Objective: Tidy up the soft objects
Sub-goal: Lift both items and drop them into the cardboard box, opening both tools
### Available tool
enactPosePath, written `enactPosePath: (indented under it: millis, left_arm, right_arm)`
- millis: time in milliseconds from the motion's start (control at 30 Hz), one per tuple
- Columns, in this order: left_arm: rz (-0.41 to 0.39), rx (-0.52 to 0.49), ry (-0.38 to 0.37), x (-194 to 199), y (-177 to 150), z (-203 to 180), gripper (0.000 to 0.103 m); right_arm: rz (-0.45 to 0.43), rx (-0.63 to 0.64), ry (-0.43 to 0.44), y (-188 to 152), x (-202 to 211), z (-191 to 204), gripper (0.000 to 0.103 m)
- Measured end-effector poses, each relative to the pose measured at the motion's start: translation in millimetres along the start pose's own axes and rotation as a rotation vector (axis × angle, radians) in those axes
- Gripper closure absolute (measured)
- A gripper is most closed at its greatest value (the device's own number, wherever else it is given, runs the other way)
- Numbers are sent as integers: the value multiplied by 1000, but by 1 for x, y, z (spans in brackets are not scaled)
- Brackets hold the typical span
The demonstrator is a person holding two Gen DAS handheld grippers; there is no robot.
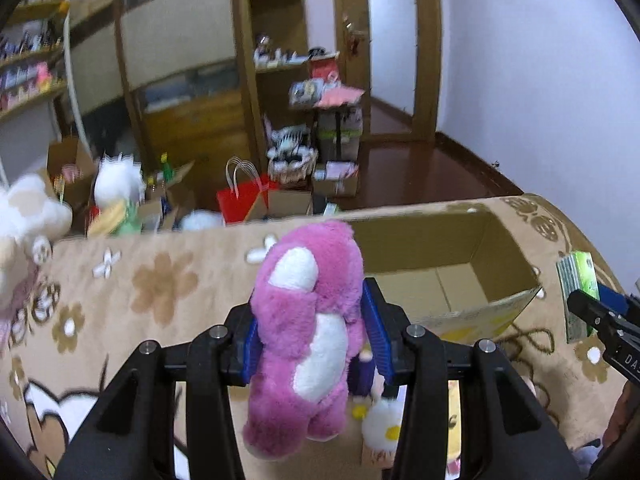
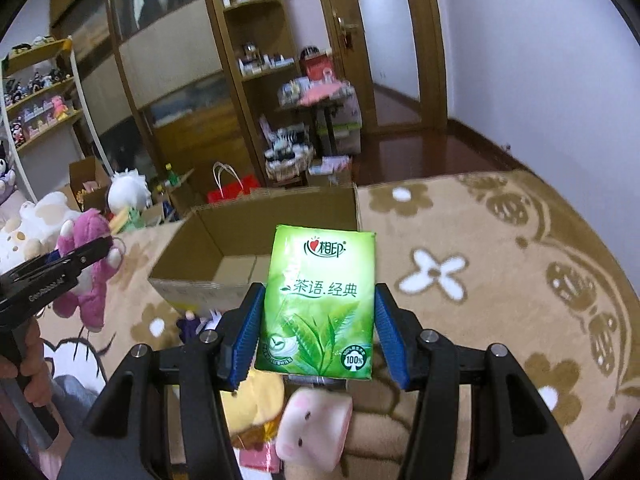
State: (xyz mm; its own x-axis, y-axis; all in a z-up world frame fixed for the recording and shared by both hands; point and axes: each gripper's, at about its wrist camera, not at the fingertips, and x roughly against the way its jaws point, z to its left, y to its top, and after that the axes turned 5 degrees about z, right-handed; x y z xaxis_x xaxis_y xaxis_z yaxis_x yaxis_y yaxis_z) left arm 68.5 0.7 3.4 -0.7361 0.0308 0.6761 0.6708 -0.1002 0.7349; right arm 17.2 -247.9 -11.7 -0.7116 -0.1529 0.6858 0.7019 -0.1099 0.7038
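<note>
Grippers loaded, box waiting beyond them.

In the lower centre of the left wrist view, the left hand-held gripper (image 1: pixel 314 336) pinches a pink plush bear (image 1: pixel 304 332) around its middle, blue pads sunk into the fur; in the right wrist view the right hand-held gripper (image 2: pixel 318 332) clamps a green tissue pack (image 2: pixel 320 304) by its long edges. Both things look light and yielding, so a mid-body hold seems right; the pack's glossy wrap may slip. An open cardboard box (image 1: pixel 452 240) sits just past them on the flowered blanket (image 1: pixel 160 288), with more soft toys (image 2: pixel 312 428) lying under the jaws.
</note>
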Motion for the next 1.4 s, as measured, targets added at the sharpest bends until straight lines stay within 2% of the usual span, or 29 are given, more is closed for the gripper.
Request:
enactPosePath:
  millis: [267, 533, 700, 1100, 1400]
  left_arm:
    - [-72, -67, 6, 2, 29, -20, 60]
    - [-68, -100, 2, -26, 48, -34, 59]
    - [-26, -98, -28, -47, 45, -37, 59]
    - [69, -136, -43, -91, 38, -50, 58]
    - [101, -144, -41, -104, 34, -53, 47]
  right_arm:
    - [-58, 51, 1, 25, -4, 12, 46]
    - [-49, 82, 0, 41, -30, 16, 46]
    - [-36, 114, -6, 44, -50, 18, 46]
    - [38, 114, 24, 44, -93, 14, 46]
    - [73, 102, 31, 40, -105, 13, 46]
